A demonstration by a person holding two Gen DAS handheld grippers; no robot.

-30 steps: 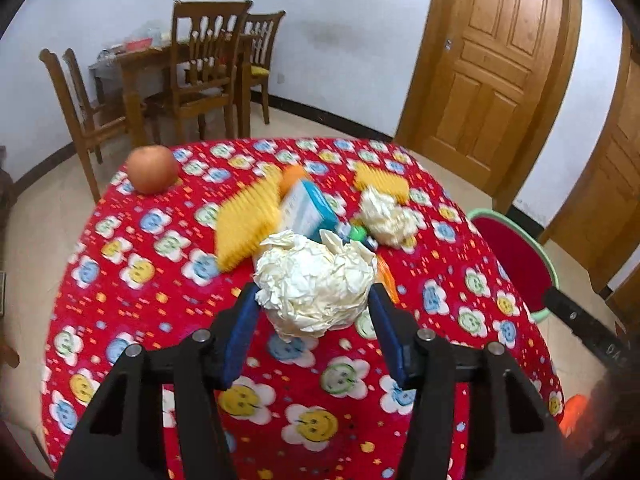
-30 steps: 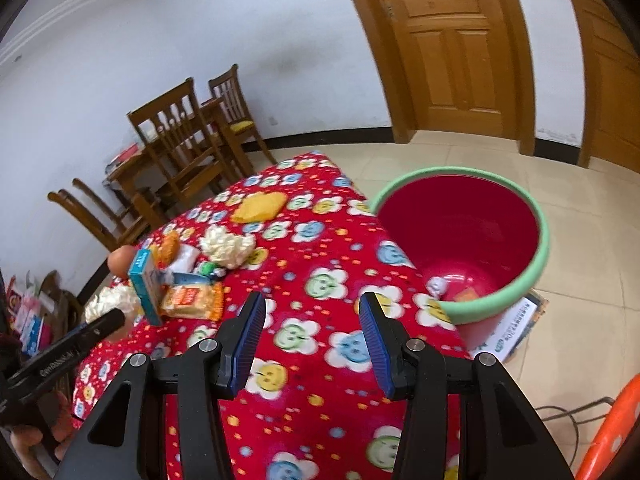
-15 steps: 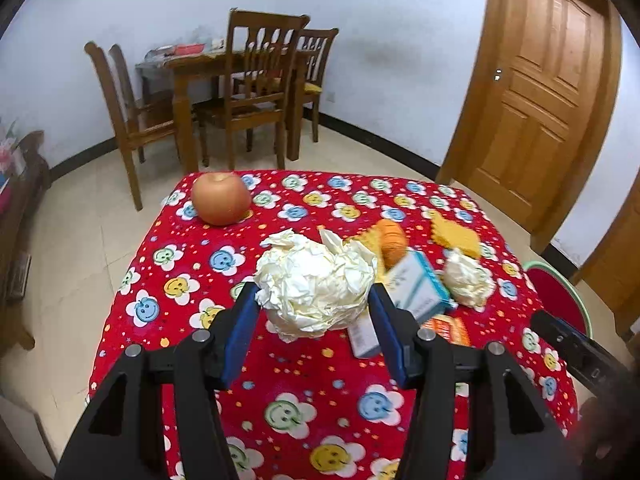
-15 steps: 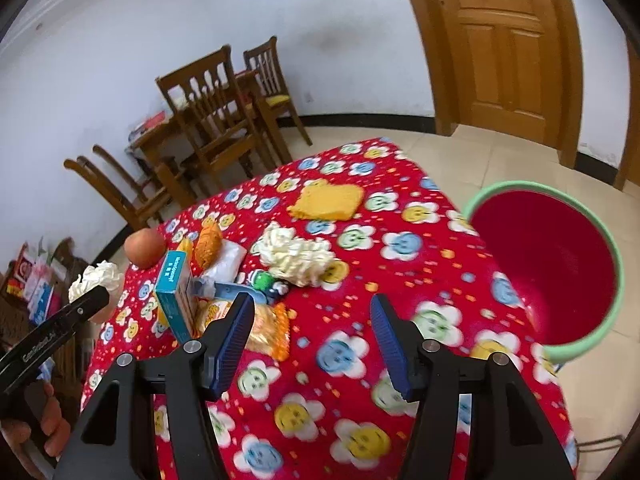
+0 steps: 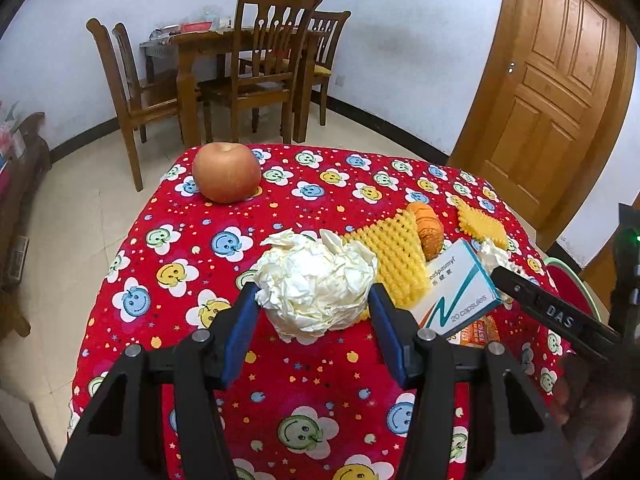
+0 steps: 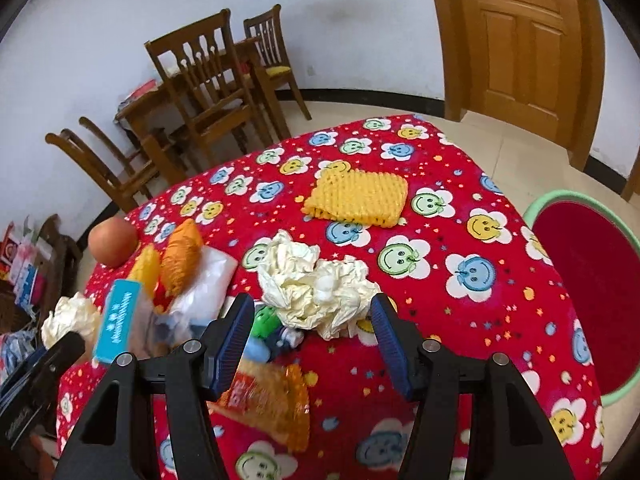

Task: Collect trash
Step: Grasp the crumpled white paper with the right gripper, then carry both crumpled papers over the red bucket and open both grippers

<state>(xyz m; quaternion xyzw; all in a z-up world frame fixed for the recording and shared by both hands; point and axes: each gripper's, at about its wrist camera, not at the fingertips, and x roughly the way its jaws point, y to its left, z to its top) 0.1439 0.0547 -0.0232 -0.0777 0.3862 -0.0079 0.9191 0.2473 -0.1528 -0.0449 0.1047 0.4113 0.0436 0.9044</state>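
The desk (image 5: 168, 248) had a red cloth with smiley flowers on it. A white wall, a wood door (image 5: 560, 92), and a brown table with chairs (image 5: 260, 68) stood behind it. The floor was pale tile. A red bin (image 6: 592, 300) with a green rim sat on the floor by the desk's right edge.

An apple (image 5: 226, 172) sat near the far left corner of the desk. A yellow foam net (image 6: 356, 198) lay toward the far edge. More things sat in a heap in the middle: a blue and white box (image 5: 456, 290), an orange thing (image 5: 429, 226), another yellow net (image 5: 394, 254), a clear bag (image 6: 206, 280), a small green and blue thing (image 6: 266, 320) and an orange snack pack (image 6: 268, 400) near the front edge.

The left hand-held gripper (image 5: 314, 306) was about half open. Its blue pads squeezed a paper ball (image 5: 316, 284) from both sides and held it above the cloth.

The right hand-held gripper (image 6: 312, 326) was also about half open, and its jaws had just been opening. A second crumpled paper (image 6: 316, 288) lay on the desk in the middle, just past its tips and partly between them. The pads did not press on it. I could not tell if they touched it.
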